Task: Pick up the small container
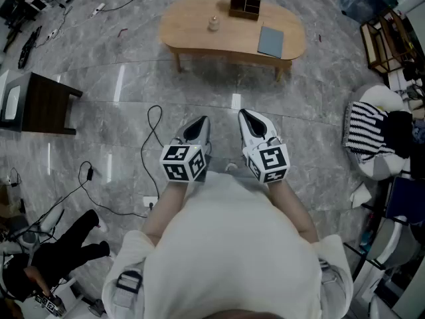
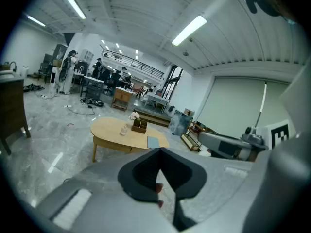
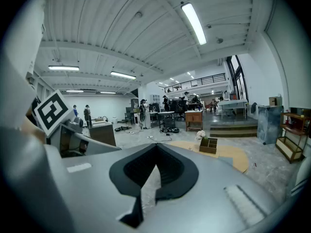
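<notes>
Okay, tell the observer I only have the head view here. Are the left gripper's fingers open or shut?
Observer: Shut. In the left gripper view, the left gripper has its fingers pressed together with nothing between them.
Operator: And the right one?
Observer: The right gripper is shut too, and empty, going by its own view.
Operator: What lies past the table? My picture cuts off there.
Observer: In the right gripper view, wide steps rise behind the table.
</notes>
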### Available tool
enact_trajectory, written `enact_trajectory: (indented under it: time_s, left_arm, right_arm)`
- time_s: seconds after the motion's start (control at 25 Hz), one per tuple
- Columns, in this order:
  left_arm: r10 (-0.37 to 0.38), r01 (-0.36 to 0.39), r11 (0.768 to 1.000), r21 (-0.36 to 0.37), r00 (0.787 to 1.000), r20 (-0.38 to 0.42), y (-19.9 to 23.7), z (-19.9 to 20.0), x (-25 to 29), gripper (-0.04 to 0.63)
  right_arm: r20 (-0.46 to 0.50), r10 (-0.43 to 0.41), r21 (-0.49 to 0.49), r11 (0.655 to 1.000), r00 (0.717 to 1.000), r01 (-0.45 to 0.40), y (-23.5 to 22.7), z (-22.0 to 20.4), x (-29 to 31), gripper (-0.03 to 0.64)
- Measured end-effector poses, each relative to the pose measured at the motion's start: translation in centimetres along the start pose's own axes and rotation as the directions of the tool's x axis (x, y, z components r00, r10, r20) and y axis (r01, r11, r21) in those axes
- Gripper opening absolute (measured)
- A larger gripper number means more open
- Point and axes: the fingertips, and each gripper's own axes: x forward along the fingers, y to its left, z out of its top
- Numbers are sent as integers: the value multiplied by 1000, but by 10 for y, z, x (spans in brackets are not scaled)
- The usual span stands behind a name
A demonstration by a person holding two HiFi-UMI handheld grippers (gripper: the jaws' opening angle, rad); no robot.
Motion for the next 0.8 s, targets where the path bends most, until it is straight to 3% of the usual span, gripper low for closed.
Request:
enact_trajectory:
  time_s: [0.2,0.4,0.8]
  left_arm:
    - [-8,8,1000,-2,1000,25,-13,-3,-13,2]
    - [-6,4,999,42,999,49,-22,0,-14,2]
    - [52,-53,999,11,995,83,-23,-9,-20,2]
  right_arm:
    - [-7,15,-9,1000,1000,-15,17,2,-12,-3]
    - [-12,23,-23,999,1000,-23,20,1,-22,-3]
    - [-21,99,-26,995,995,-99,17,-9,-32,-3]
